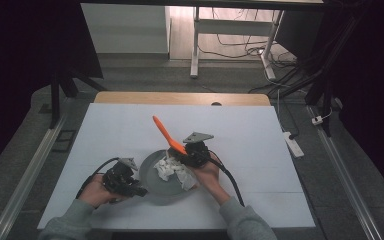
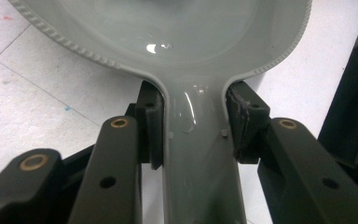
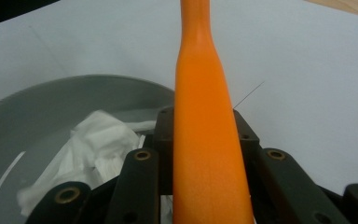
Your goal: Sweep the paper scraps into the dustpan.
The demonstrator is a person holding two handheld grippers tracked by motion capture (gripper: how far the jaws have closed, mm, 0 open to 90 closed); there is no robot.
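A grey plate-like pan (image 1: 152,181) lies near the front middle of the white table, with crumpled white tissue (image 1: 172,170) in it. My left gripper (image 1: 139,191) is shut on the pan's flat grey handle (image 2: 196,154), both pads pressing its sides. My right gripper (image 1: 187,152) is shut on an orange utensil (image 1: 167,134), whose long handle (image 3: 207,121) sticks up and away over the pan's right rim (image 3: 74,88). The tissue (image 3: 98,144) lies just left of the right gripper's jaws.
The white table (image 1: 130,125) ends in a wooden strip (image 1: 180,98) at the far edge. Beyond it stand desk legs (image 1: 196,45) and cables (image 1: 280,65) on the floor. A power strip (image 1: 295,144) lies right of the table.
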